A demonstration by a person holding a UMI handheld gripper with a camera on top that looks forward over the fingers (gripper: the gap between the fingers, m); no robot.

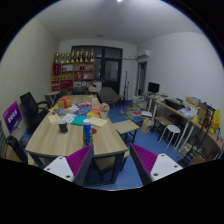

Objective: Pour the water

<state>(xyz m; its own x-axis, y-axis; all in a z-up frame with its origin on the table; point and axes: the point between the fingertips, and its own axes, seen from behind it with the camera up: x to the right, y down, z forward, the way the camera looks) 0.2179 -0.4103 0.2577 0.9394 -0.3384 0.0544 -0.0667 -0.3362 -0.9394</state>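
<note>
My gripper (110, 166) is held high and far back from a long wooden table (55, 142). Its fingers stand open, with only blue floor and the table's near end between the magenta pads (76, 160). Several small things crowd the middle of the table: a dark cup-like thing (62, 126), something red (80, 120) and something blue (88, 131). They are too small to tell which is a water vessel. Nothing is held.
Dark chairs (30, 108) stand at the table's left, and a wooden chair (127, 127) at its right. White stools (170, 130) and a desk with a monitor (153, 88) line the right wall. Shelves (75, 70) fill the back. Blue floor (135, 175) lies below.
</note>
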